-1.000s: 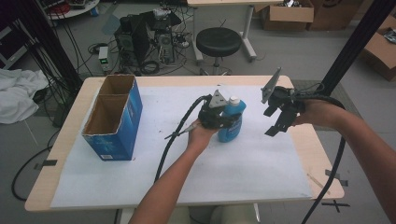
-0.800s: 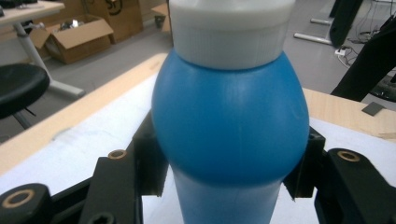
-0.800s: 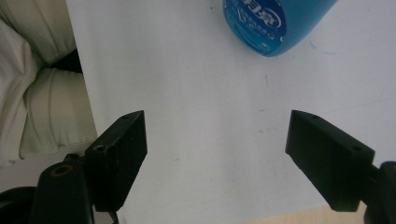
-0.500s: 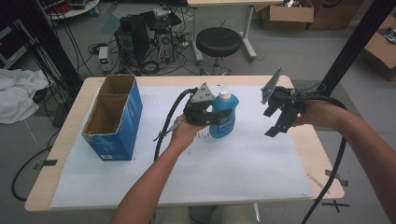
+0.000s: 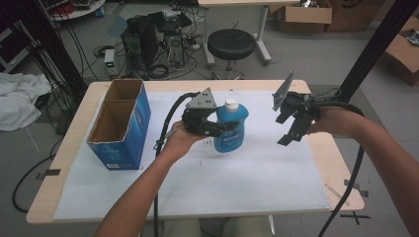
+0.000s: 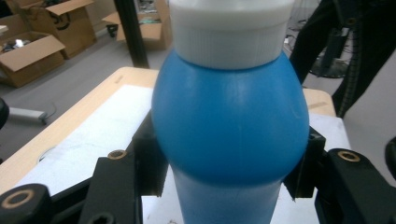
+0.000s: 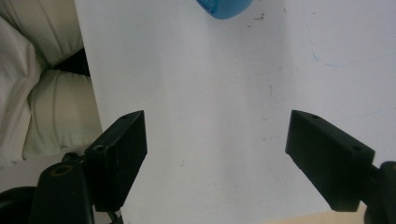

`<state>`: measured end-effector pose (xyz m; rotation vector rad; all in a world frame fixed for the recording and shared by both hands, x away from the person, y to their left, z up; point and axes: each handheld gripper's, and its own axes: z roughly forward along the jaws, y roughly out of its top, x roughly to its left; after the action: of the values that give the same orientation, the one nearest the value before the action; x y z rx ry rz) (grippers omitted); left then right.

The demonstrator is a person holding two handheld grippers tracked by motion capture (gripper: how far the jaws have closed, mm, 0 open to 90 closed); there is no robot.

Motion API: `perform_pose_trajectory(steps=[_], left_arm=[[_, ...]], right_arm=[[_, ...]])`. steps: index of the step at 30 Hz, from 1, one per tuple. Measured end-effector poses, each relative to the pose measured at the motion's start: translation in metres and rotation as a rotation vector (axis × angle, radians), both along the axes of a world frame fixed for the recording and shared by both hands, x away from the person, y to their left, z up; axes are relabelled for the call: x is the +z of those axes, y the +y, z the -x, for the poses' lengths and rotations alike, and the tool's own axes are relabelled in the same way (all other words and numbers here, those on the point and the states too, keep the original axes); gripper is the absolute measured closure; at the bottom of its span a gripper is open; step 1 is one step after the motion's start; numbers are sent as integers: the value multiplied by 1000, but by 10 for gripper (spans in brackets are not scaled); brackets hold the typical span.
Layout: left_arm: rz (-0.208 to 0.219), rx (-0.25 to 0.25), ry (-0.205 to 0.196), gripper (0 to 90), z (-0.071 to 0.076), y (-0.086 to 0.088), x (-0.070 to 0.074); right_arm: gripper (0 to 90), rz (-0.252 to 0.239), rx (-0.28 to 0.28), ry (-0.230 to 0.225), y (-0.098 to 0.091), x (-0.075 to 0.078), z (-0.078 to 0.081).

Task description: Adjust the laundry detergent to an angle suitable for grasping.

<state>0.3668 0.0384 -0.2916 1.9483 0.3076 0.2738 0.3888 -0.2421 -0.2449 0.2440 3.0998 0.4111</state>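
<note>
A blue bottle (image 5: 231,129) with a white cap is held upright above the white sheet at the table's middle. My left gripper (image 5: 217,129) is shut on its body, both jaws pressing its sides below the bulge. In the left gripper view the blue bottle (image 6: 229,126) stands close between the black jaws, its white cap at the top. Over the table's right side my right gripper (image 5: 291,131) hangs open, pointing down at the sheet. In the right gripper view nothing lies between the fingers (image 7: 122,149) of my right gripper (image 7: 215,158), and the bottle's blue base (image 7: 224,8) shows at the top edge.
An open blue cardboard box (image 5: 118,123) with two compartments stands on the table's left side. A white sheet (image 5: 197,187) covers most of the wooden table (image 5: 54,163). Behind the table are a black stool (image 5: 230,44), computer cases and cables on the floor.
My left gripper has carried the blue bottle up off the table and leftward, the bottle now standing upright. The right gripper has stayed in place.
</note>
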Motion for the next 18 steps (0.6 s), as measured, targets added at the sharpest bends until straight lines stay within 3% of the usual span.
perform_pose_trajectory(steps=[9, 18], left_arm=[[-14, -64, 4, 450, 7, 18, 2], [-11, -142, 17, 450, 13, 29, -11]], right_arm=[[204, 4, 9, -3, 7, 2, 3], [204, 5, 21, 3, 15, -2, 4]])
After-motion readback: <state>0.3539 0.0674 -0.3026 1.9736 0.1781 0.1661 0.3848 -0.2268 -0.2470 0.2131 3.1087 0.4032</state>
